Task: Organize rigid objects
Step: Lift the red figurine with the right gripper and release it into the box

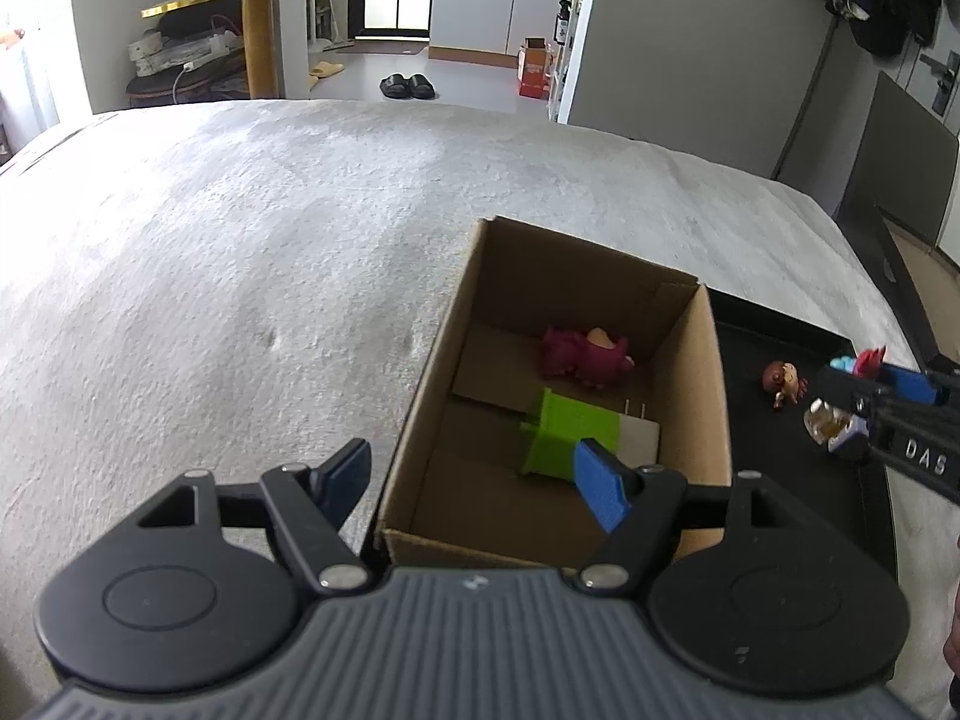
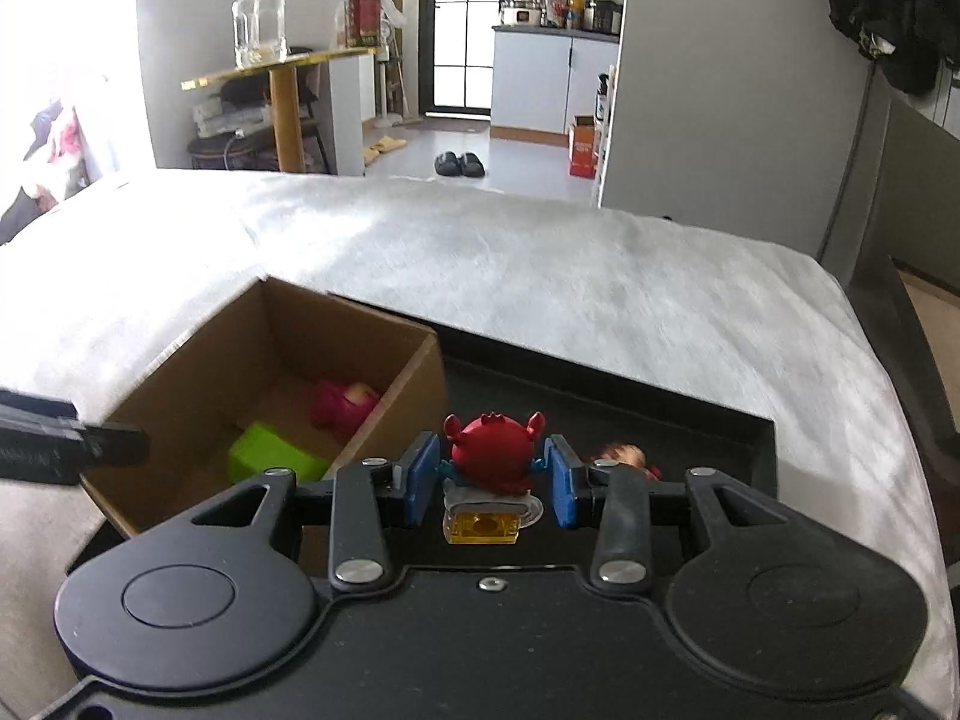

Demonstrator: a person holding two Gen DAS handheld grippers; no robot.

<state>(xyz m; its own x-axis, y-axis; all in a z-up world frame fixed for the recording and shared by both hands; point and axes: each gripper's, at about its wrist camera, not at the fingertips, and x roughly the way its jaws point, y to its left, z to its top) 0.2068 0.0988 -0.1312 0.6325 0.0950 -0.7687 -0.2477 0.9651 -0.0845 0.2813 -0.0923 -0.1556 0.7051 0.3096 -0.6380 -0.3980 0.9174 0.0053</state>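
An open cardboard box sits on the bed and holds a green block and a pink figure. My left gripper stands open over the box's near corner, one finger outside the wall and one inside, with nothing gripped. To the right of the box lies a black tray with a small brown-haired figure on it. My right gripper is shut on a red crab figure with a clear yellow base, above the tray.
The white fuzzy blanket covers the bed all around the box and tray. A dark frame runs along the bed's right edge. Beyond the far edge are black slippers, a gold table and a red carton.
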